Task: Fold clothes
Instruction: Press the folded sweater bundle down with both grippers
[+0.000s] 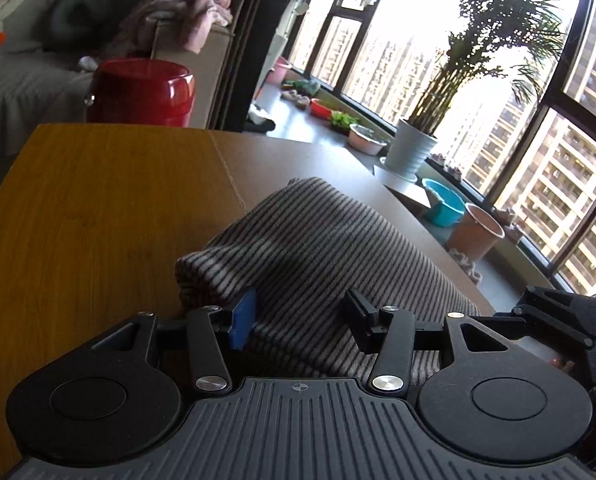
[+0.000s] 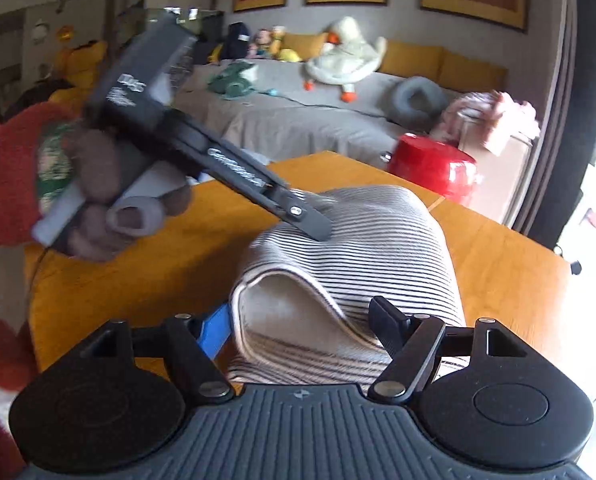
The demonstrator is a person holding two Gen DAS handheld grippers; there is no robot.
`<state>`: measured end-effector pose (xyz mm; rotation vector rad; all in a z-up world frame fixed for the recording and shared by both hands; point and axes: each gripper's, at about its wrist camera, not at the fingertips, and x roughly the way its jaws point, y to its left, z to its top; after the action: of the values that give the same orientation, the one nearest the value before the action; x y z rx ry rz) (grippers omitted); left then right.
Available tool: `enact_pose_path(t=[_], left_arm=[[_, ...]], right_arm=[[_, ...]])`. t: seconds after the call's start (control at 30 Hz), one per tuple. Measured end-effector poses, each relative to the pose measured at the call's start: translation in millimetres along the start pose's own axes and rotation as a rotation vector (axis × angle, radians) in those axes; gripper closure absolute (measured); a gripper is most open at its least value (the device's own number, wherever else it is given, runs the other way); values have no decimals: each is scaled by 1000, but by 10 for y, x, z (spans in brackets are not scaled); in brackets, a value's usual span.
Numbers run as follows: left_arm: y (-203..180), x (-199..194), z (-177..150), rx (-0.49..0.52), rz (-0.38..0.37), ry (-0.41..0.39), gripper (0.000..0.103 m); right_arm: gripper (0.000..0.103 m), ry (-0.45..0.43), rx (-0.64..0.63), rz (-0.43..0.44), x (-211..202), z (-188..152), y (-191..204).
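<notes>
A folded grey-and-white striped garment [image 1: 322, 240] lies on the wooden table [image 1: 89, 216]. My left gripper [image 1: 298, 316] is open, its fingers straddling the near edge of the garment's fold. In the right wrist view the same garment [image 2: 382, 240] lies in a rounded bundle with its pale inner side showing. My right gripper [image 2: 302, 324] is open, its fingers on either side of the garment's near end. The left gripper's body [image 2: 201, 148], held by a gloved hand, reaches in from the left and its tip rests over the garment's top.
A red stool [image 1: 145, 92] stands beyond the table's far edge, with a grey sofa [image 2: 298, 112] and plush toys behind. A window ledge on the right holds a potted palm [image 1: 414, 148], a blue basin [image 1: 444, 204] and a pink bucket [image 1: 474, 232].
</notes>
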<state>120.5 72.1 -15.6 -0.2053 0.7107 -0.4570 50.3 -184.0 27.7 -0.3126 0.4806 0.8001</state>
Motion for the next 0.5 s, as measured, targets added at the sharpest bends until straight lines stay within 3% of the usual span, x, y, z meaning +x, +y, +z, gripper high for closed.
enact_pose_path(t=[0.13,0.27,0.37,0.47,0.5], left_arm=[[-7,4,-10,-7,-5,-3,46],[-4,-2,-18,-9,-7,-4,45],[11,-7,-16,-20,-11,-4,45],[2,-33,6,-36,-5,-5,45],[-9,-70,15,-45,-2,-7,45]], right_arm=[[17,-113,111,66,-282,147,-176],[17,-216,262,132,-376,279,-458],[19,-151,235,90,-150,239,-403],[20,49,137,-1,326,-19,-180],[18,61,73,-39,403,-103,-79]])
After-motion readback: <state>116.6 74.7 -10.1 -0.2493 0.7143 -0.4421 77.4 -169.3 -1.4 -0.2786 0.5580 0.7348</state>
